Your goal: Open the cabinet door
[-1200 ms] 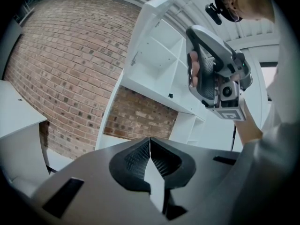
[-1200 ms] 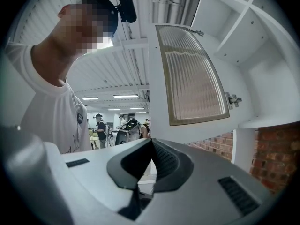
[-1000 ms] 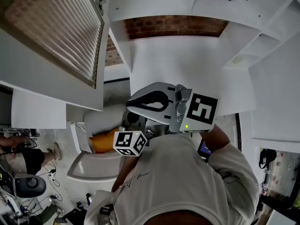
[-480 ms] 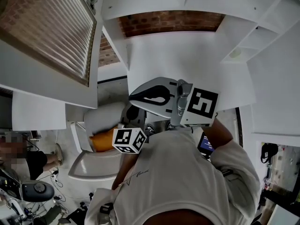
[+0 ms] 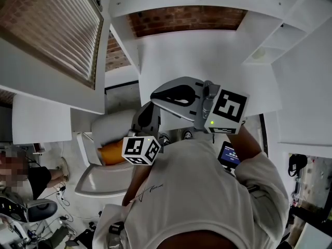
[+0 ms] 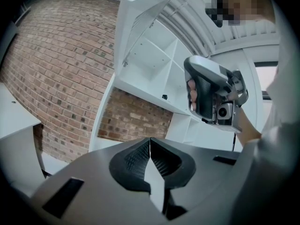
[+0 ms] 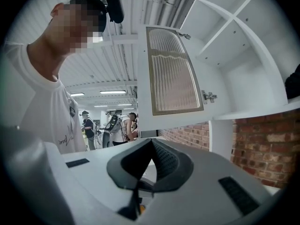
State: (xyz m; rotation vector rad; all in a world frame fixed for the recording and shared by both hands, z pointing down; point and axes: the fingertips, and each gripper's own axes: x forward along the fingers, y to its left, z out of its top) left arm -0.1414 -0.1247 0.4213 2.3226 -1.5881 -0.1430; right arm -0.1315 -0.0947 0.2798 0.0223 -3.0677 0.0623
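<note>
Head view, looking steeply down: a person in a white T-shirt (image 5: 192, 191) holds both grippers up in front of a white cabinet with open shelves (image 7: 243, 55), which is set against a red brick wall (image 6: 51, 69). The white-framed cabinet door with a ribbed glass panel (image 7: 173, 74) stands swung open, well out from the cabinet body, at that view's upper left. A small metal hinge (image 7: 209, 96) shows on the cabinet's edge beside it. In the left gripper view the left gripper (image 6: 150, 142) has its dark ribbed fingers closed tip to tip, with nothing caught between them. They point toward the shelves and the brick behind. The right gripper (image 7: 151, 144) appears there too, at the right and higher, with a hand wrapped through its grey handle. In the right gripper view its fingers are likewise pressed together and empty. The open door hangs beyond them, clear of the tips.
</note>
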